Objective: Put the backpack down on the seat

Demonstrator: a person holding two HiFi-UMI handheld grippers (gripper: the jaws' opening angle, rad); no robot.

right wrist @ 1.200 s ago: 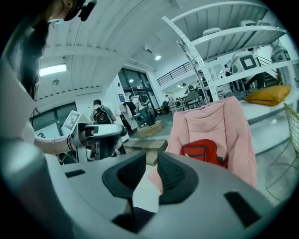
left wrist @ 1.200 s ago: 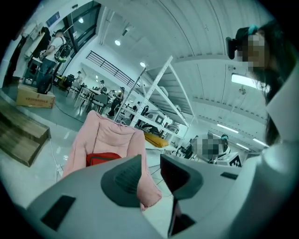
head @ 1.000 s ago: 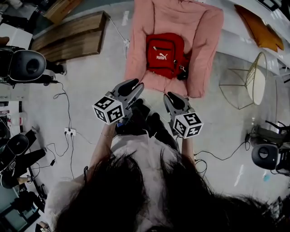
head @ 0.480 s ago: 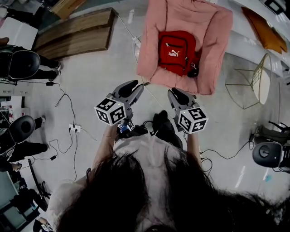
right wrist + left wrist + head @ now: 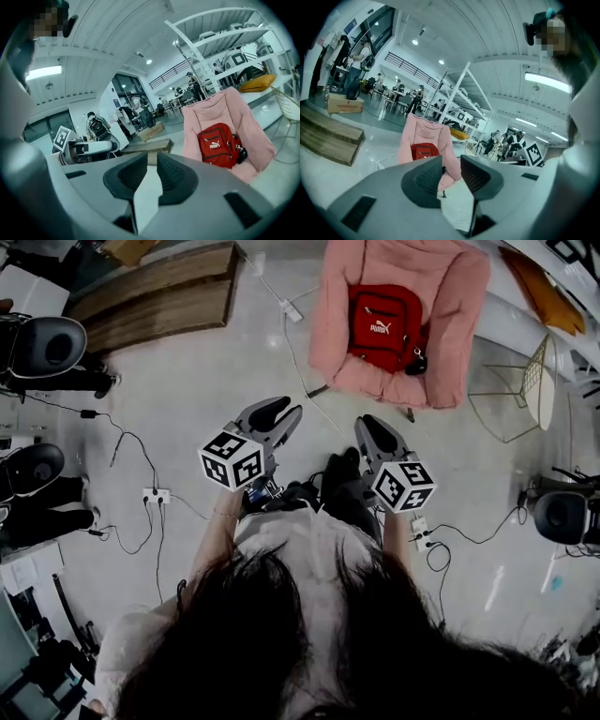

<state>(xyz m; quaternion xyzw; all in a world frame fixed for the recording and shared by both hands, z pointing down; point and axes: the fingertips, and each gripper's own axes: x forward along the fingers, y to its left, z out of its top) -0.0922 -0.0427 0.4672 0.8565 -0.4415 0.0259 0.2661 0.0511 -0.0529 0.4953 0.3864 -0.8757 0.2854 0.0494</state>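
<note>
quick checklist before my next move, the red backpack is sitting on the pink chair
1. Backpack on the chair seat: ok, it leans against the backrest.
2. Left gripper empty: ok, jaws apart, nothing between them.
3. Right gripper empty: ok, its jaws have just been closing to a narrow gap, nothing between them.
4. Both grippers clear of the chair: ok.
5. Floor free of trip hazards: not ok, a power strip lies to the left.

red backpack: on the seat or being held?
On the seat. The red backpack sits in the pink chair, leaning on its backrest; nothing grips it.
</note>
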